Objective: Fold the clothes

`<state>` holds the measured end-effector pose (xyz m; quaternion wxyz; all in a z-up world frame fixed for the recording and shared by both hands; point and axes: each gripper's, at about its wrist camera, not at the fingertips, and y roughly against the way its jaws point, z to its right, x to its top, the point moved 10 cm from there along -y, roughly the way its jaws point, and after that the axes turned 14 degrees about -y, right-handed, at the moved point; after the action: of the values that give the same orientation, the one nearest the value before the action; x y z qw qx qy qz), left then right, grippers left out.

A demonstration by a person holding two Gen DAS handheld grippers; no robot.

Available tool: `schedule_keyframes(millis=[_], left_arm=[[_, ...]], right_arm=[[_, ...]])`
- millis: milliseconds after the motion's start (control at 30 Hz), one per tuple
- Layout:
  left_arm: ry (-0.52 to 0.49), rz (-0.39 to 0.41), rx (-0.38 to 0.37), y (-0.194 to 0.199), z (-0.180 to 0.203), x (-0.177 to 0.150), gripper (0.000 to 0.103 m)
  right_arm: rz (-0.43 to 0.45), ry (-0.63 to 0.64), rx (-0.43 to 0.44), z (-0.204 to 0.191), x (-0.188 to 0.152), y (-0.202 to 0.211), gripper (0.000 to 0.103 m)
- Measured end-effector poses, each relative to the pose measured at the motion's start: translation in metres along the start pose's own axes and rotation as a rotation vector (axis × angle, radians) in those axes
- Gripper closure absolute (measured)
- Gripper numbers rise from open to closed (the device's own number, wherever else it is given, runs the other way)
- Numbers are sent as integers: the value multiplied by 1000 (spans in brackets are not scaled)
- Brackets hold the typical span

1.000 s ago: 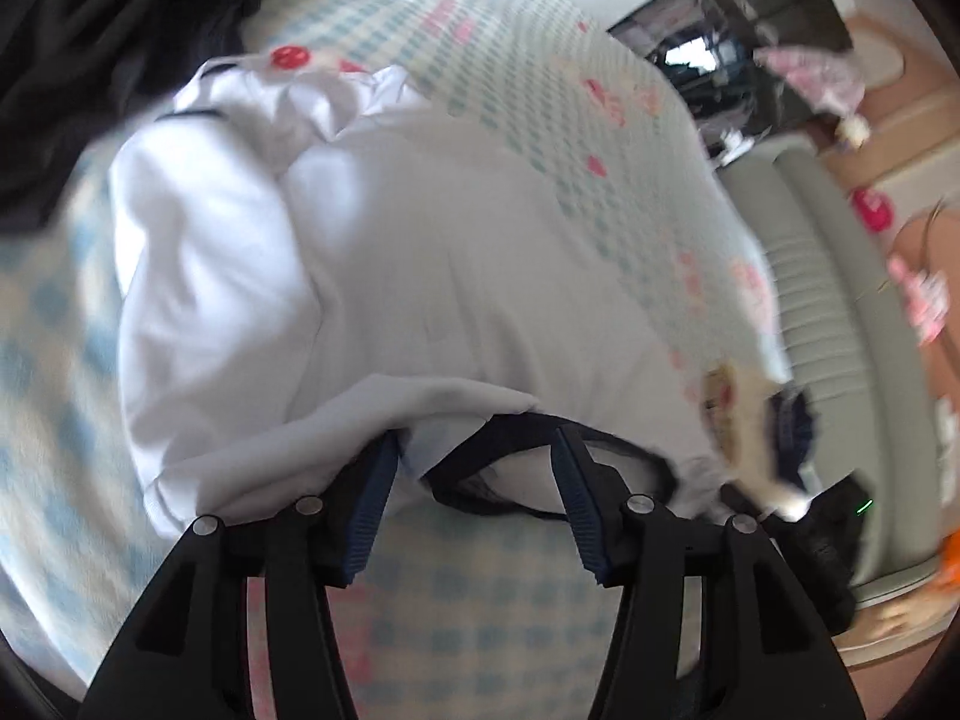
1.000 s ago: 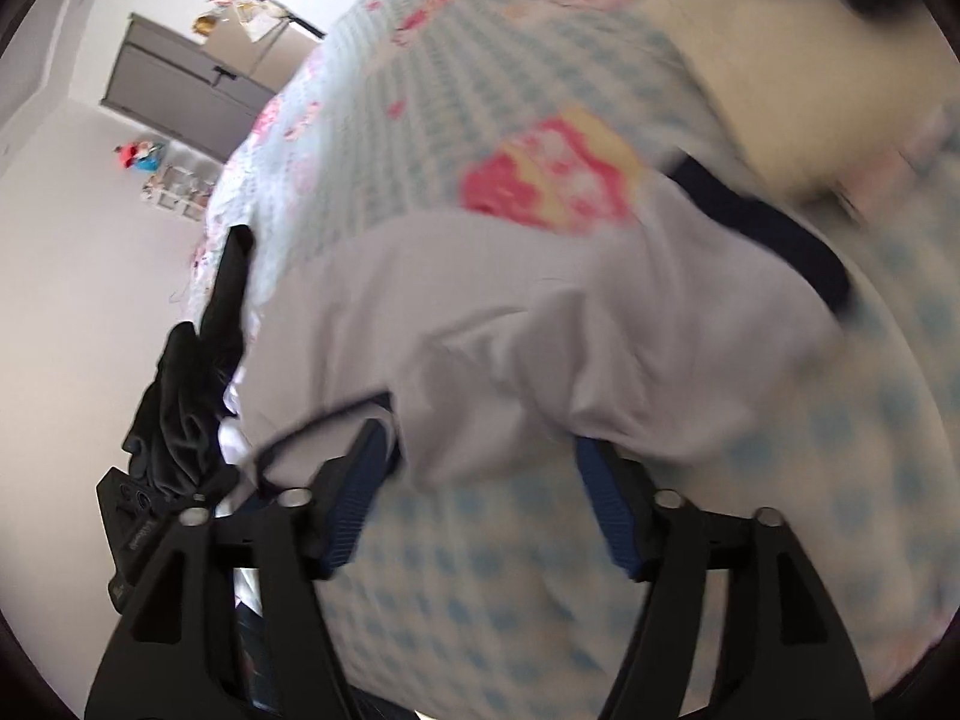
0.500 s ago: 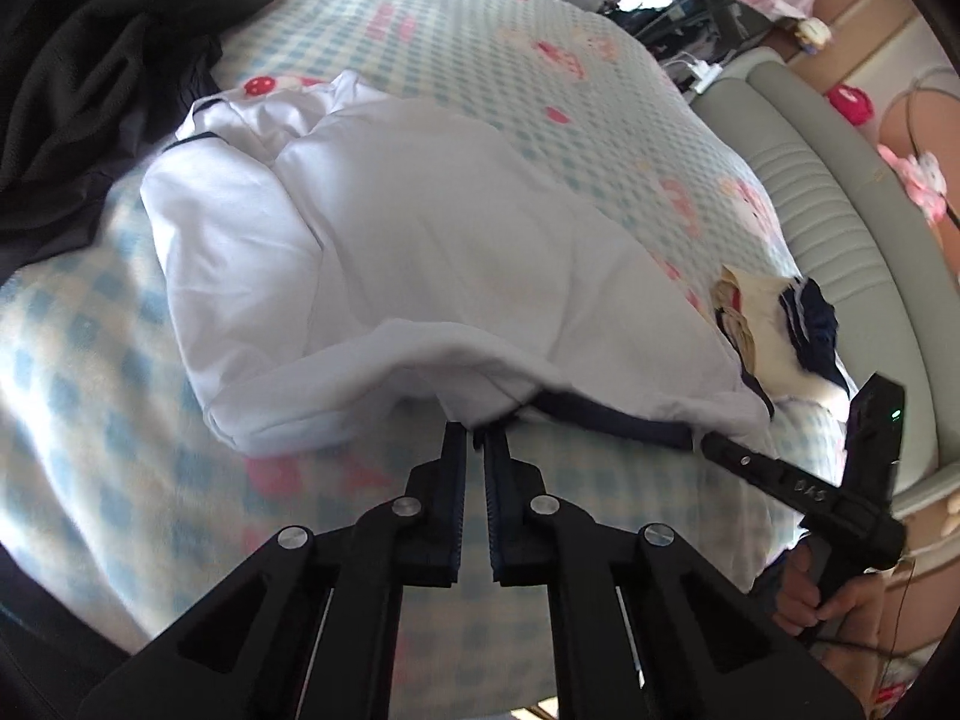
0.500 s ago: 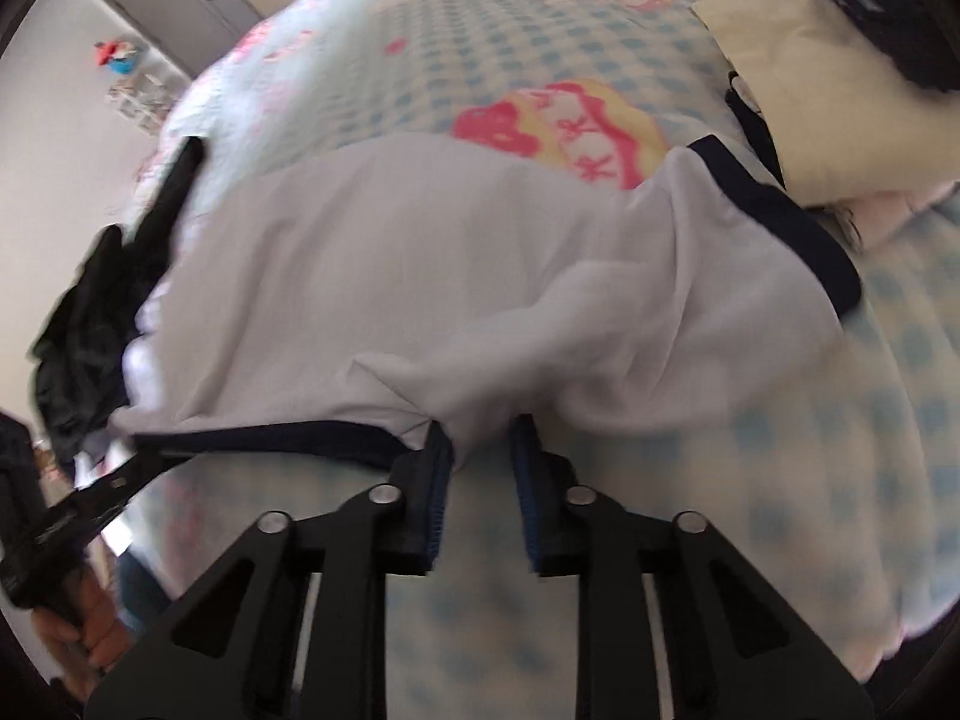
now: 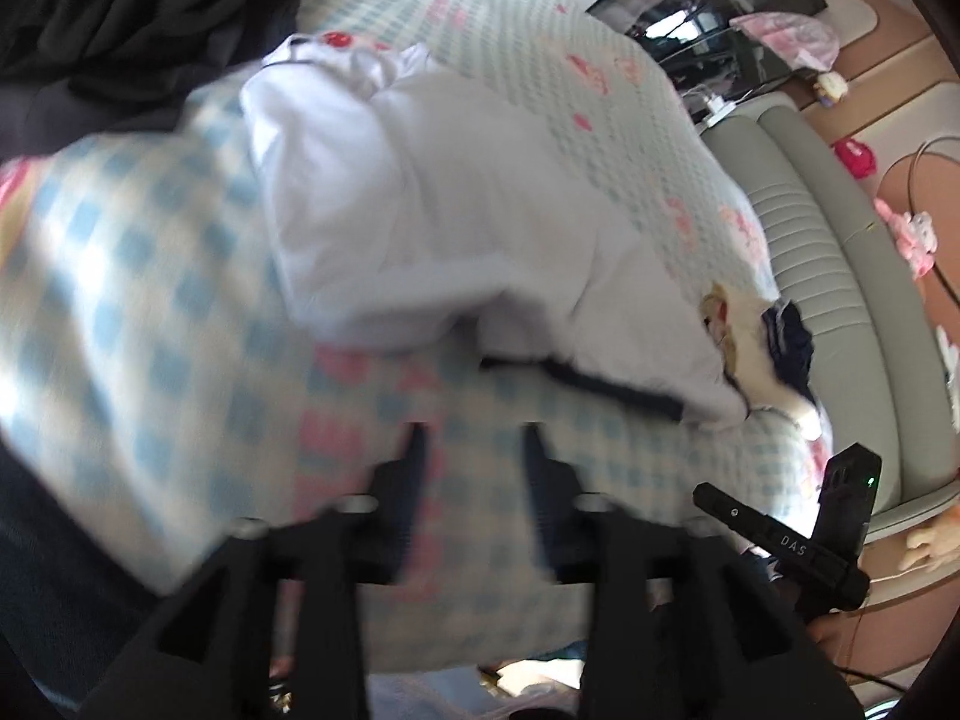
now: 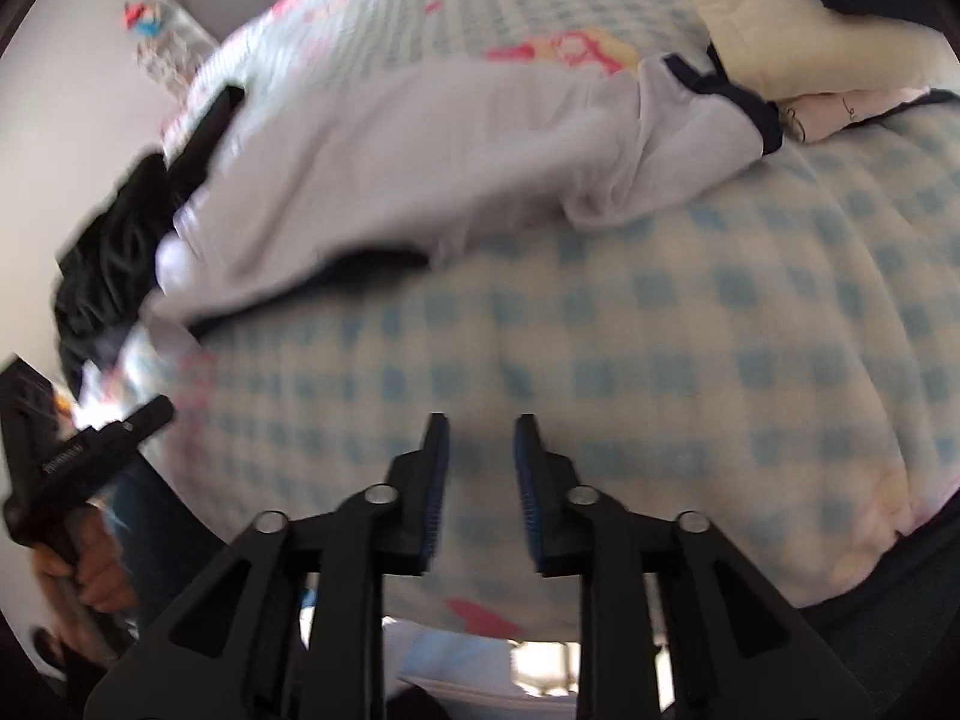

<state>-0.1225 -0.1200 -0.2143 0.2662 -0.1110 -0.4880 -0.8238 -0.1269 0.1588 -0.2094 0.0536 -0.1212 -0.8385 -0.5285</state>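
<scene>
A white garment with navy trim (image 5: 456, 222) lies folded over on the blue-checked bed cover (image 5: 156, 276). In the right wrist view the same white garment (image 6: 432, 144) stretches across the upper left. My left gripper (image 5: 474, 438) hangs back from its near hem over the bare cover, with the jaws opening and nothing between them. Over the checked cover (image 6: 660, 330), my right gripper (image 6: 480, 426) also stands well short of the garment. Its jaws are opening too, narrower, with nothing between them.
A heap of black clothes (image 5: 120, 18) lies beyond the garment's left end. A folded cream and navy pile (image 6: 798, 36) sits by its right end. A grey padded sofa (image 5: 840, 276) runs along the bed's far side. A hand (image 6: 90, 570) grips the left tool's handle.
Half a second ago both grippers were shut at the garment's near hem. Both have let go, parted their jaws and drawn back towards the bed's near edge. The garment stays on the bed.
</scene>
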Motion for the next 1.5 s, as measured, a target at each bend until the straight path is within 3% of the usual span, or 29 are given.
schedule_keyframes(millis=[133,233,300,333,400,467,600,667,733,767,800,833,933,1033,1100,1167,1233,1333,1467,1500], left_arm=[[154,28,-3,-16,-16,26,50],[231,53,-100,-22,-11,43,50],[234,65,-141,-27,-2,51,39],[234,54,-123,-32,-1,52,37],[248,-14,-64,-50,-7,43,37],[261,-61,-96,-64,-5,31,37],[246,-53,-107,-75,-7,26,37],[233,-58,-118,-78,-4,34,41],[163,-16,-92,-67,0,53,64],[127,6,-79,-61,2,62,85],[89,23,-54,-54,4,69,92],[72,28,-41,-51,4,73,92],[68,21,-22,-42,-4,65,96],[38,26,-53,-26,1,52,97],[-11,17,-114,-15,8,46,97],[-83,29,-94,-5,18,51,97],[-133,60,-78,10,23,59,97],[-74,91,-117,28,16,59,97],[-40,32,-74,10,-1,41,97],[-30,6,-62,2,-8,36,97]], right_arm=[[14,-52,58,-18,34,-4,63],[-17,-130,101,-25,56,-13,63],[-2,-141,99,-37,69,-16,60],[6,-146,92,-40,76,-19,53],[26,-175,70,-41,86,-30,51],[9,-197,21,-33,88,-45,51],[-44,-282,25,-14,78,-72,50],[-43,-318,51,-10,81,-75,49],[-51,-361,63,-9,91,-73,49],[-29,-375,84,-11,97,-67,49],[8,-362,103,-14,104,-60,55],[37,-327,102,-17,107,-56,70],[18,-244,72,-21,100,-62,90],[17,-211,64,-17,87,-57,96],[62,-136,1,-17,81,-42,96],[119,-40,-75,-23,76,-23,96],[146,7,-66,-38,74,-8,96],[159,29,-33,-53,70,4,96],[105,29,-1,-39,50,-4,95],[66,29,-8,-31,44,-17,84]])
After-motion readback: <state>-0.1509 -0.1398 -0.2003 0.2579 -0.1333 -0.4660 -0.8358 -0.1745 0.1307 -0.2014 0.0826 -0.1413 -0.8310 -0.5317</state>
